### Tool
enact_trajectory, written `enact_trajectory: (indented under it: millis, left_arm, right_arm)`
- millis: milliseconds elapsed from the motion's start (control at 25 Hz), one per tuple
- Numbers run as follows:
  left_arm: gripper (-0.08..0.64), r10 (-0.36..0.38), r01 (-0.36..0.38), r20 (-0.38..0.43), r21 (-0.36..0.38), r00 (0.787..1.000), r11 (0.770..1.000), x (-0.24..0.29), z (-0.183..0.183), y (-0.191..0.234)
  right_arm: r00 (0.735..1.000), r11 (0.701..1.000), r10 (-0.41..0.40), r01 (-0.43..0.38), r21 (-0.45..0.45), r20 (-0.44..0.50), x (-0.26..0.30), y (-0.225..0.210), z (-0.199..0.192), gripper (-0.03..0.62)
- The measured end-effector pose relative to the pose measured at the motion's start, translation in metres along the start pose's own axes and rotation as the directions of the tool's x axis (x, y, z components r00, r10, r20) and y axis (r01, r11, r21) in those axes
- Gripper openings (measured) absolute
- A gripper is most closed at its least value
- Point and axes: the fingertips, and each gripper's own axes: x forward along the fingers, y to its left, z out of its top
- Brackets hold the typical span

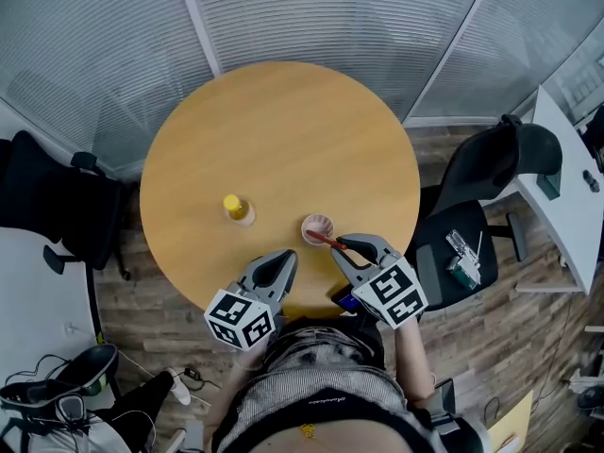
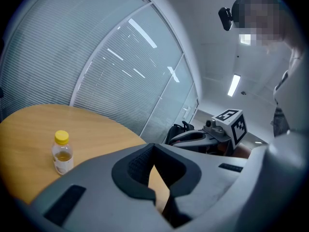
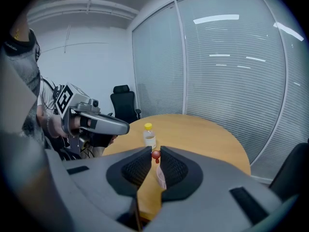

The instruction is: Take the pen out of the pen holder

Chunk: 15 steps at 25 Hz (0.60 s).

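A small pink pen holder point(image 1: 317, 223) stands on the round wooden table point(image 1: 283, 130) near its front edge. A red pen point(image 1: 325, 241) slants from the holder's mouth toward my right gripper point(image 1: 342, 244), which is shut on the pen's upper end. In the right gripper view the pen's red ball top point(image 3: 155, 154) sits between the fingertips of the right gripper point(image 3: 155, 152), with the holder point(image 3: 160, 177) just below. My left gripper point(image 1: 287, 256) hovers over the table edge left of the holder, shut and empty; its tips point(image 2: 153, 149) meet.
A yellow-capped bottle point(image 1: 235, 207) stands on the table left of the holder, also seen as the bottle point(image 2: 62, 152) from the left gripper. A black office chair point(image 1: 491, 173) is to the right, another chair point(image 1: 57, 206) to the left, a white desk point(image 1: 566, 196) at far right.
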Motion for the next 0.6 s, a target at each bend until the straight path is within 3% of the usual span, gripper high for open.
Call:
enact_trajectory:
  millis: [600]
  left_arm:
    - [0.003,0.011,-0.011,-0.001,0.001,1.0,1.0,0.0023,0.0007,0.0012]
  right_arm:
    - [1.0,1.0,0.009,-0.01,-0.012,-0.029,-0.0008,-0.0025,-0.0023,0.067]
